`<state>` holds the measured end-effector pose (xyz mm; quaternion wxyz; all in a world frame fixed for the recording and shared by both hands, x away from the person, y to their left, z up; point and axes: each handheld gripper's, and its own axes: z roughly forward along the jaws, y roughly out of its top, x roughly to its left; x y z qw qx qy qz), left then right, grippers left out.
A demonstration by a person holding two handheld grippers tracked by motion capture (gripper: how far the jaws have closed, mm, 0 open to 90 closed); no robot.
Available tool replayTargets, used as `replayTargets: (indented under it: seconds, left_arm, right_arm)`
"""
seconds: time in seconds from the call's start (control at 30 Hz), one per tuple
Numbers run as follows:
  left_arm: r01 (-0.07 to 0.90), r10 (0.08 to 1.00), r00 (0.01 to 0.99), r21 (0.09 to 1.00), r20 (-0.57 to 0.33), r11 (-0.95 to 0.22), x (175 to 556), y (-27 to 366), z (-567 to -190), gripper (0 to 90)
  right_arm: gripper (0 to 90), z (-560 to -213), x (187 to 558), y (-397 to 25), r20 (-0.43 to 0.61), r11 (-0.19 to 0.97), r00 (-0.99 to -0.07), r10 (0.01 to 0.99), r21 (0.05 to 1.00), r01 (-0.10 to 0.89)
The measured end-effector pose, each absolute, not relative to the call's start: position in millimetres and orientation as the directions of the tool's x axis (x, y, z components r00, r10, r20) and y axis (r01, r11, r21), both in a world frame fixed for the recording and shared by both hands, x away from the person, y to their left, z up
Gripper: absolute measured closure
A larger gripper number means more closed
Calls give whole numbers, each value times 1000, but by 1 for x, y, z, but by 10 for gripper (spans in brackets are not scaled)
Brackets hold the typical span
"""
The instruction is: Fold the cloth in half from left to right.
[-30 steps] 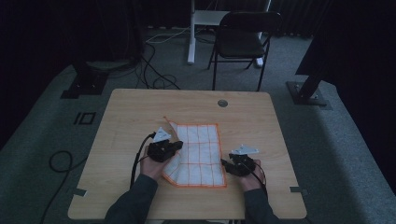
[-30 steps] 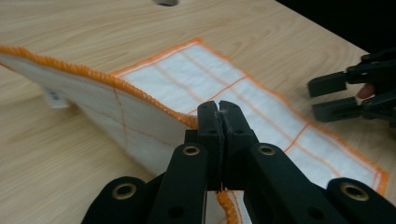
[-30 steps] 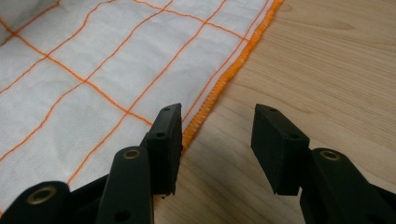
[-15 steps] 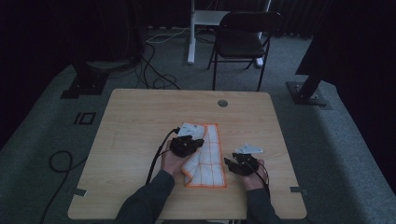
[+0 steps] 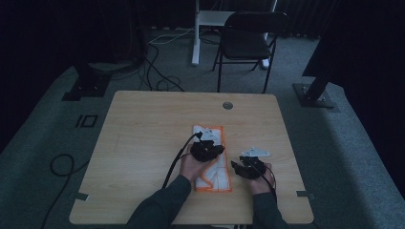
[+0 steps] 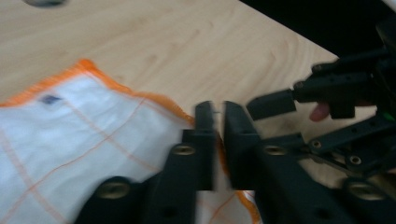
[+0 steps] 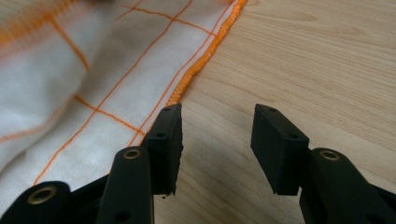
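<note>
On the bench (image 5: 143, 124): cloth (image 5: 216, 167) lies folded lengthwise, mid-front.
Left hand-held gripper (image 6: 217, 122): over the cloth, clamped on its orange edge.
Right hand-held gripper (image 7: 215, 140): just beside the cloth, jaws apart, empty.
Risk: thin pinch may slip, so the fold could spring back.

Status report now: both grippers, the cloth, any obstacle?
Left gripper shut on cloth edge, over its folded part. Right gripper open, empty, beside the orange hem. Table bare around cloth; nothing in the way.
</note>
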<state>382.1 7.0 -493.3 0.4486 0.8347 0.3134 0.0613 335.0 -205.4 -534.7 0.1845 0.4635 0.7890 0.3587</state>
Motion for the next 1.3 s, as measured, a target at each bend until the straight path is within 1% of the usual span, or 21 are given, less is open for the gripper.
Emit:
replayTargets:
  seconds: [0.03, 0.1, 0.23, 0.33, 0.53, 0.9, 1.0, 1.13, 1.3]
  left_arm:
    - [465, 582, 795, 787, -170, -406, 381, 8, -494, 761]
    - [465, 584, 794, 786, -167, -408, 381, 10, -495, 738]
    - [480, 622, 764, 793, -169, -375, 381, 33, -494, 722]
    - [491, 654, 741, 787, -152, -374, 379, 50, -495, 709]
    - [506, 670, 729, 771, -144, -385, 367, 69, -506, 700]
    - [510, 644, 753, 740, -137, -440, 348, 59, -530, 689]
    - [493, 617, 775, 742, -136, -455, 341, 52, -530, 684]
    - [446, 569, 815, 747, -110, -493, 331, 41, -528, 677]
    - [435, 569, 818, 739, -85, -514, 329, 41, -530, 669]
  right_arm:
    - [533, -535, 335, -205, 40, 314, -503, 864, 737, 599]
    - [533, -534, 335, -205, 42, 313, -503, 863, 738, 598]
    - [532, -533, 334, -204, 47, 309, -508, 860, 744, 592]
    - [531, -530, 332, -199, 44, 315, -519, 854, 750, 581]
    - [530, -523, 329, -190, 33, 326, -541, 840, 767, 553]
    - [530, -521, 329, -194, 36, 315, -533, 846, 773, 551]
    - [530, -521, 329, -195, 37, 310, -529, 848, 775, 550]
    - [530, -519, 329, -196, 33, 307, -526, 850, 779, 546]
    - [531, -519, 330, -197, 28, 310, -526, 850, 781, 542]
